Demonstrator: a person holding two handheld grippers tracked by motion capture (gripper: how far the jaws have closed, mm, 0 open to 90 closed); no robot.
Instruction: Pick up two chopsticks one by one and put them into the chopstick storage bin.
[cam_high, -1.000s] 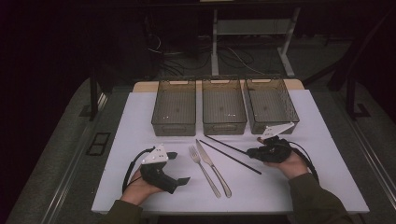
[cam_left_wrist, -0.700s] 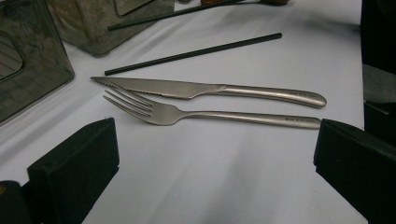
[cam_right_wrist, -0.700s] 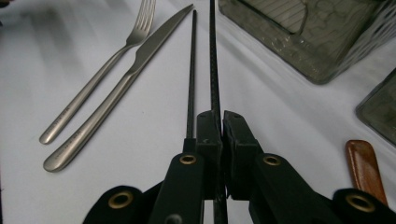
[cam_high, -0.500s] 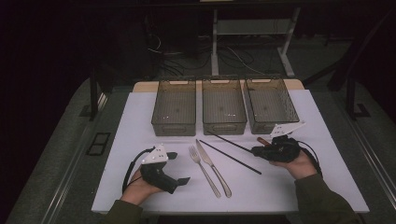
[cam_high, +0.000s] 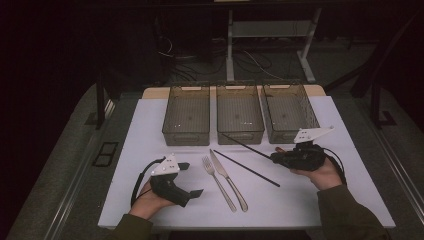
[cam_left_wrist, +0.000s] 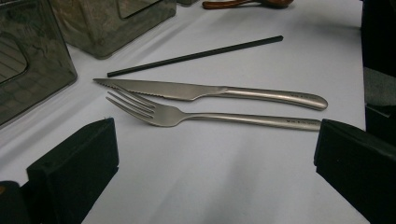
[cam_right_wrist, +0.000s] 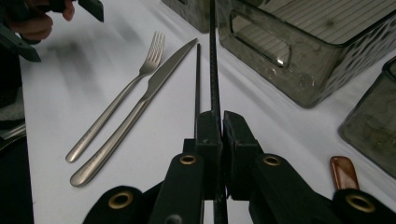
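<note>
While right claw (cam_right_wrist: 219, 140) pinches one black chopstick (cam_high: 247, 148) near its right end, rod slants up-left toward middle bin (cam_high: 240, 115); second chopstick (cam_high: 250, 170) flat on surface (cam_high: 150, 125) below. Left claw (cam_high: 187, 179) open, idle near fork (cam_high: 217, 175).

Matt black chopstick (cam_right_wrist: 214, 56); glossy metal fork (cam_left_wrist: 196, 115)

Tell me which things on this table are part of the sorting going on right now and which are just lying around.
In hand:
right gripper, shut on one black chopstick
other chopstick
fork
knife
three bins

Lying about:
brown-handled utensil
floor cables
left gripper, open, idle
</note>
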